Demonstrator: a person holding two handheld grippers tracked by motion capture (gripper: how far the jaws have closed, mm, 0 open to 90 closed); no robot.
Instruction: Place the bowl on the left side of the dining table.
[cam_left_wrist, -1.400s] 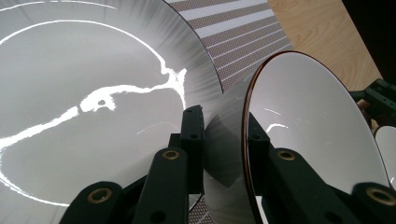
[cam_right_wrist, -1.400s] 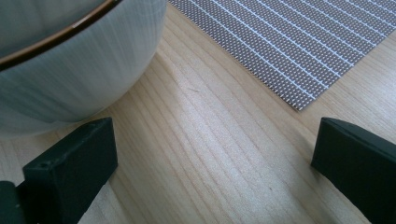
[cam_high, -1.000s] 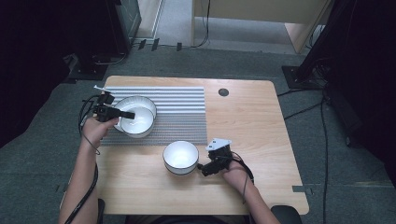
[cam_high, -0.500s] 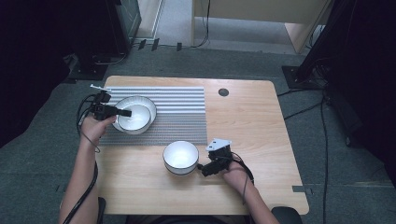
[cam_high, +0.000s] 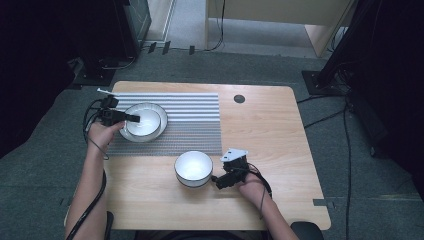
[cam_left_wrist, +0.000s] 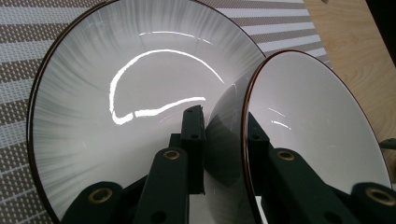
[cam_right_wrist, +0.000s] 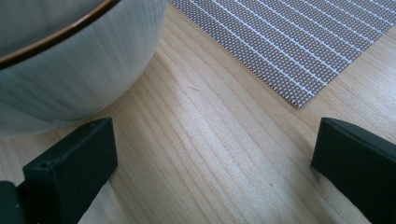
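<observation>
**Small bowl pinched by its rim over the plate**

The left hand-held gripper (cam_high: 134, 118) is clamped on the wall of a small bowl (cam_left_wrist: 308, 126), one jaw inside and one outside the dark rim. That rim pinch lets the bowl be carried tilted and lowered into the wide plate (cam_left_wrist: 116, 93) beneath it. The bowl sits over the plate at the left end of the striped mat (cam_high: 195, 125); whether it rests on the plate or hangs just above it is hard to tell.

The right hand-held gripper (cam_high: 220, 181) lies low on the counter (cam_high: 270, 130) with its jaws wide apart and nothing between them, just beside a deeper white bowl (cam_high: 193, 167) that stands on bare wood near the mat's front edge, probably so it is at hand for the next pick.

The counter is pale wood with a round cable hole (cam_high: 239, 98) near the far edge. Grey carpet surrounds it, with dark stands and cables at the sides.
</observation>
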